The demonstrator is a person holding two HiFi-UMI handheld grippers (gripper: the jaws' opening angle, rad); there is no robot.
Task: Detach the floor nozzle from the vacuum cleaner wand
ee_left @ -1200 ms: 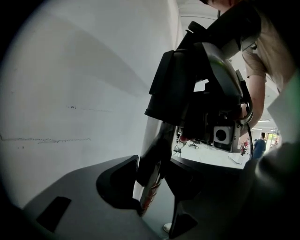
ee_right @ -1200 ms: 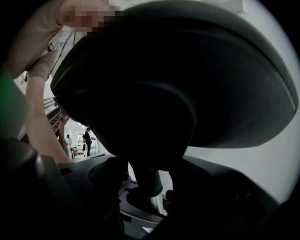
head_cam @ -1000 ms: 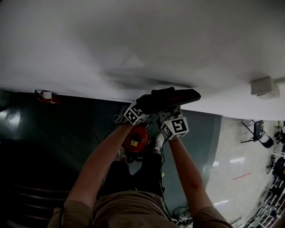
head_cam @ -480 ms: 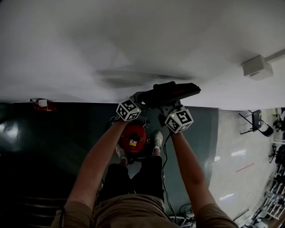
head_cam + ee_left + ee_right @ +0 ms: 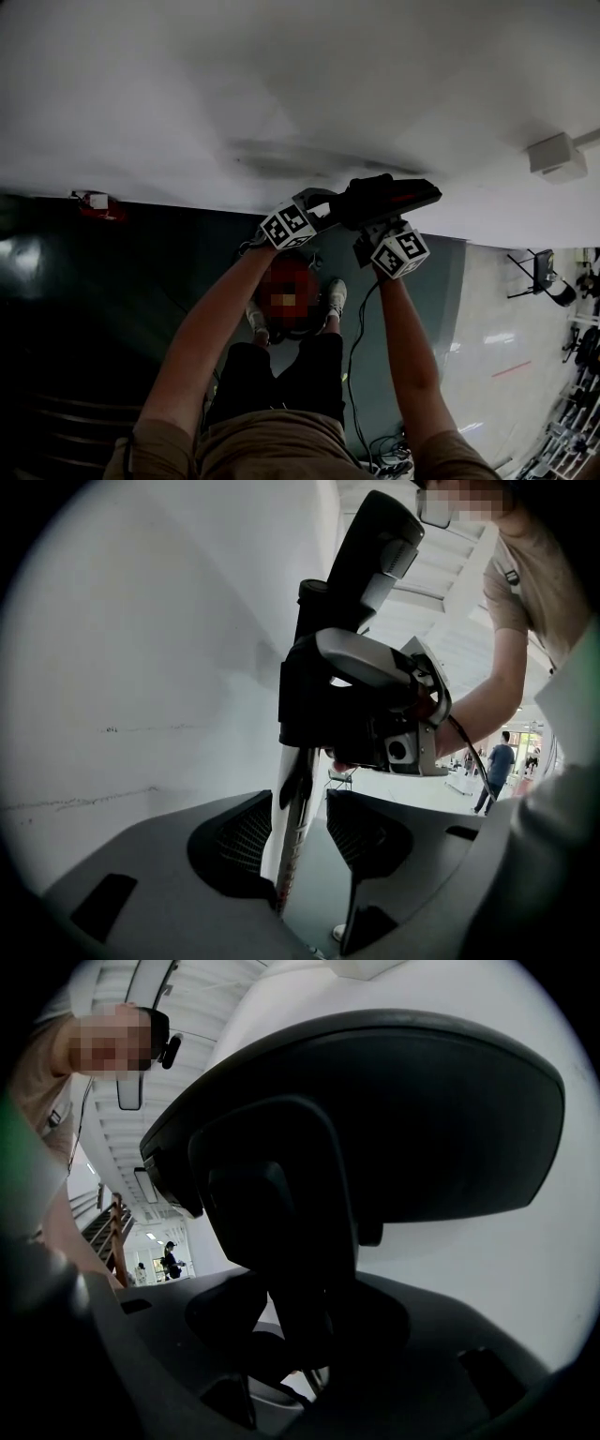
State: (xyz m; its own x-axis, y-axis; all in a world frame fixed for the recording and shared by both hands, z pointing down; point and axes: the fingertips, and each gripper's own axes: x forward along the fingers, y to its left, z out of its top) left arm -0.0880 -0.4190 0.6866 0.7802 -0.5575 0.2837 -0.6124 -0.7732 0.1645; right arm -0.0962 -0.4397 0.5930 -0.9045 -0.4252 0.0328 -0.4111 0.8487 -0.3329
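**Nozzle held up in the air, one gripper working each side of the joint**

The floor nozzle (image 5: 389, 199) is hanging at arm's length, its flat black head lying crosswise in front of the white wall (image 5: 187, 94), well clear of the dark floor (image 5: 94, 281). Its neck is running down into the wand (image 5: 298, 789), so by my reading it is not off yet.

The right gripper (image 5: 300, 1335) is taking the nozzle's neck. Its jaws are closing, the dark neck is filling the space between them, and the pads are looking pressed on at both sides.

The left gripper (image 5: 302, 834) is standing spread around the wand just below the joint. The wand is leaning on one pad and a bright gap is showing at the other, so no real pinch.

Likely reason: one tool per half, so the two parts can be pulled apart. Lifting the assembly is keeping the joint within reach of both.

What each view is adding:
- **Head view:** layout only. Both arms (image 5: 216, 328) are stretching out, with shoes (image 5: 337, 298) and a cable (image 5: 354, 347) on the floor below. The jaws are not readable here.
- **Left gripper view:** is showing the wand, the gap at the pad, and the right gripper beyond the neck.
- **Right gripper view:** is showing the nozzle head looming large overhead. The wand is hardly showing.
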